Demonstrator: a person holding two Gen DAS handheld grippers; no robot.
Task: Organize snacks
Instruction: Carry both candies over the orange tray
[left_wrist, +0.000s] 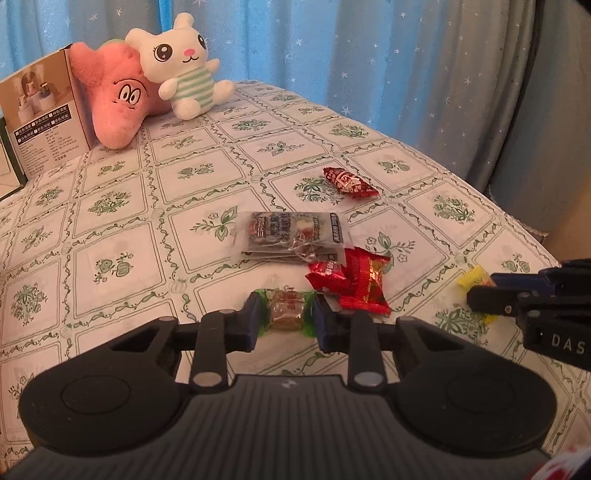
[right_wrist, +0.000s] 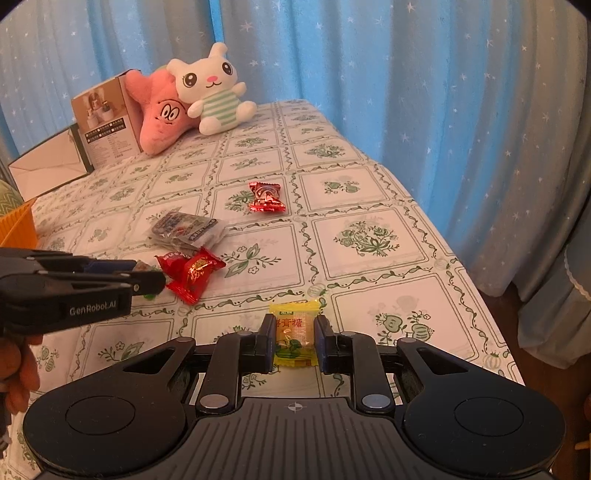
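My left gripper (left_wrist: 286, 319) is shut on a green-wrapped candy (left_wrist: 284, 308) that rests on the flowered tablecloth (left_wrist: 122, 236); its pads press the candy's two sides. In the right wrist view the left gripper (right_wrist: 147, 282) comes in from the left, beside a pair of red snack packets (right_wrist: 192, 271). My right gripper (right_wrist: 295, 334) is shut on a yellow candy packet (right_wrist: 295, 326) near the table's front. The left wrist view shows that right gripper (left_wrist: 476, 291) at the right edge, with the yellow packet (left_wrist: 471, 277) peeking out. A stack of grey snack packets (left_wrist: 291, 236) and a lone red packet (left_wrist: 351, 182) lie farther back.
A pink plush (right_wrist: 162, 114), a white bunny plush (right_wrist: 214, 92) and a cardboard box (right_wrist: 107, 122) stand at the far end. An orange basket (right_wrist: 16, 225) sits at the left edge. The table drops off on the right toward blue curtains (right_wrist: 461, 110). A hand (right_wrist: 14, 369) holds the left gripper.
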